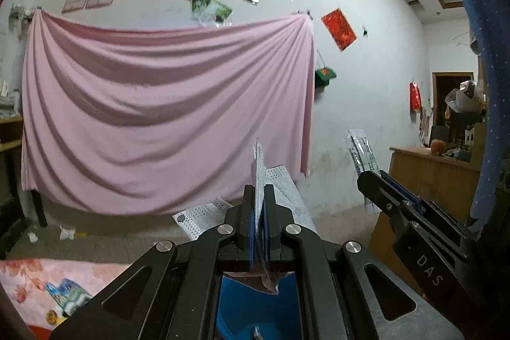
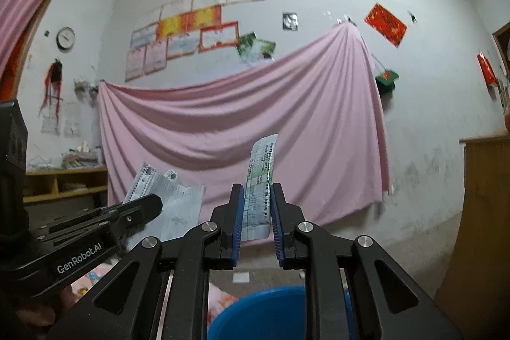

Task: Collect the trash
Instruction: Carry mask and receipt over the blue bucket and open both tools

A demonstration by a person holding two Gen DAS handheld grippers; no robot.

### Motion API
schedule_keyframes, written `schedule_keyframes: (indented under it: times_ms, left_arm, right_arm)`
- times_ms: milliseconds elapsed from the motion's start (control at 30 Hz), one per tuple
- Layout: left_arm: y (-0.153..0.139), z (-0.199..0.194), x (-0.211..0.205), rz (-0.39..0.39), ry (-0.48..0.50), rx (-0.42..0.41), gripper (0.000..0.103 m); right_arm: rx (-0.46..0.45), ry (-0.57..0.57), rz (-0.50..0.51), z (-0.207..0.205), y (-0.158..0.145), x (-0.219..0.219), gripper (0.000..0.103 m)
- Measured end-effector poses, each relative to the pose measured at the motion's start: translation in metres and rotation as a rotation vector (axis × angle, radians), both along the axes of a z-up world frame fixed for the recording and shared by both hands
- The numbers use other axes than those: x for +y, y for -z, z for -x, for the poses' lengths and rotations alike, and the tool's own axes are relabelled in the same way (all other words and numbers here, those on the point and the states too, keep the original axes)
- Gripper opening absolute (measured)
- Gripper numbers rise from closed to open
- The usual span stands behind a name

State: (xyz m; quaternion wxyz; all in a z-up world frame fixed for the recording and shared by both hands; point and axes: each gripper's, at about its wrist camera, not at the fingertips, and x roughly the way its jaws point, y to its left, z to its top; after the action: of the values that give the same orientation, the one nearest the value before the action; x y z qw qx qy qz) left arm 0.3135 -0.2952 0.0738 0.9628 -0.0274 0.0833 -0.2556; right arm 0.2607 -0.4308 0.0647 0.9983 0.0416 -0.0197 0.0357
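My left gripper (image 1: 258, 190) is shut on white perforated paper sheets (image 1: 283, 184) that stick up and fan out past its fingers. A blue bucket (image 1: 242, 308) shows just below it. To its right, my right gripper (image 1: 369, 177) holds a clear printed wrapper (image 1: 360, 148). In the right wrist view, the right gripper (image 2: 257, 190) is shut on that wrapper (image 2: 263, 161), which stands upright between the blue pads. The bucket's rim (image 2: 261, 292) lies underneath. The left gripper (image 2: 156, 203) is at the left with the white paper sheets (image 2: 181, 206).
A pink sheet (image 1: 159, 101) hangs on the far wall. A wooden cabinet (image 1: 430, 180) stands at the right. White scraps (image 1: 67, 232) lie on the floor by the wall. A floral cloth (image 1: 32, 282) with a colourful packet is at the lower left.
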Motion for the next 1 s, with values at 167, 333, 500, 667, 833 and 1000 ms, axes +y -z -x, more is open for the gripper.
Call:
schedule_keyframes:
  times_ms: [167,333,500,667,833,1000]
  left_arm:
    - [0.014,-0.026,-0.011,-0.024,0.008,0.115,0.002]
    - [0.02,-0.049,-0.019,-0.028,0.002,0.214,0.003]
    - [0.034,-0.066,-0.033,-0.08,0.017,0.302,0.003]
    - [0.049,-0.075,-0.041,-0.098,0.027,0.371,0.005]
    - [0.055,-0.077,-0.042,-0.087,0.027,0.406,0.029]
    - [0.051,-0.077,-0.037,-0.066,0.013,0.403,0.032]
  right_arm:
    - [0.118,-0.002,-0.044,-0.019,0.014,-0.011,0.016]
    - [0.226,-0.005,-0.083,-0.036,0.029,-0.022,0.016]
    - [0.327,-0.012,-0.132,-0.051,0.043,-0.035,0.017]
    - [0.369,0.007,-0.151,-0.056,0.049,-0.044,0.017]
    - [0.377,0.023,-0.164,-0.055,0.049,-0.052,0.017]
    - [0.386,0.029,-0.174,-0.058,0.049,-0.056,0.019]
